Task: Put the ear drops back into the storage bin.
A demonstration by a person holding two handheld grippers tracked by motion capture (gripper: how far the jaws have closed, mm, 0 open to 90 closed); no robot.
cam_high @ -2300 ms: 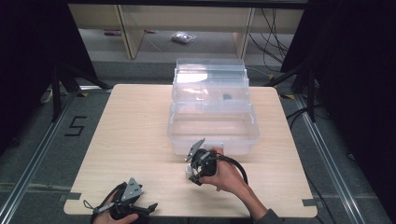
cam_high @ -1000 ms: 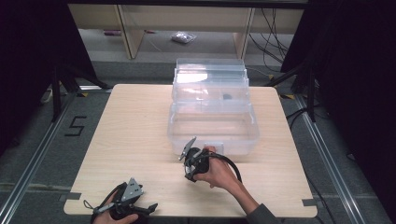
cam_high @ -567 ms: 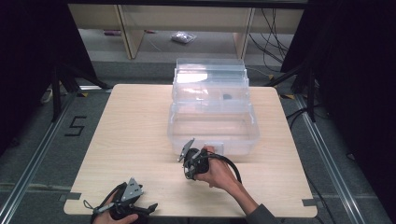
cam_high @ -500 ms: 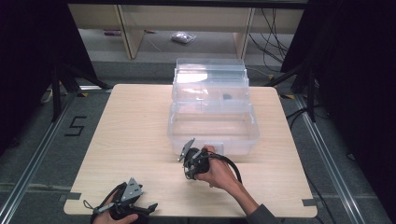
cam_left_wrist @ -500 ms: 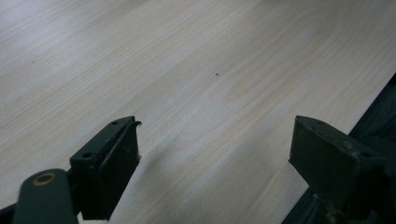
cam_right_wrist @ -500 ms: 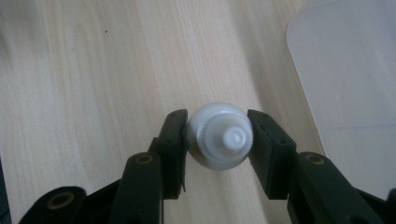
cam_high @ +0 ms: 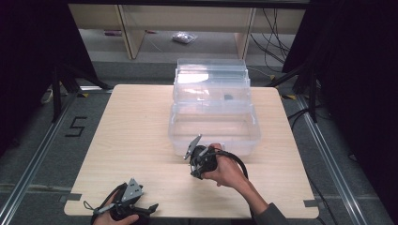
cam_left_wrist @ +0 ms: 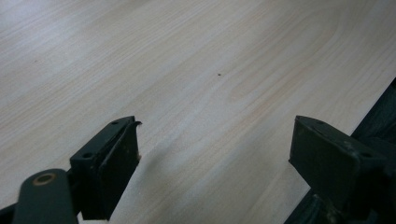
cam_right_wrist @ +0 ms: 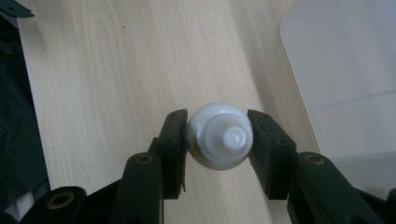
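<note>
In the right gripper view, my right gripper (cam_right_wrist: 218,122) is shut on a small white round-capped bottle (cam_right_wrist: 219,140), seen end-on between the two pads, just above the wooden table (cam_right_wrist: 107,74). From the high view, a hand holds that gripper (cam_high: 197,169) a little in front of the clear plastic box (cam_high: 213,126), pointing down; the bottle is hidden under it. My left gripper (cam_high: 150,207) rests at the table's front left edge. Its jaws (cam_left_wrist: 215,154) stand wide open over bare wood with nothing between them.
The clear box stands mid-table with its lid (cam_high: 211,77) raised behind it; a small dark item (cam_high: 227,97) lies inside. A corner of the box (cam_right_wrist: 341,70) is at upper right in the right gripper view. Black cable (cam_high: 237,161) loops beside the right hand.
The right gripper has drifted slightly left along the front of the box, still holding the bottle. The left gripper has stayed put.
</note>
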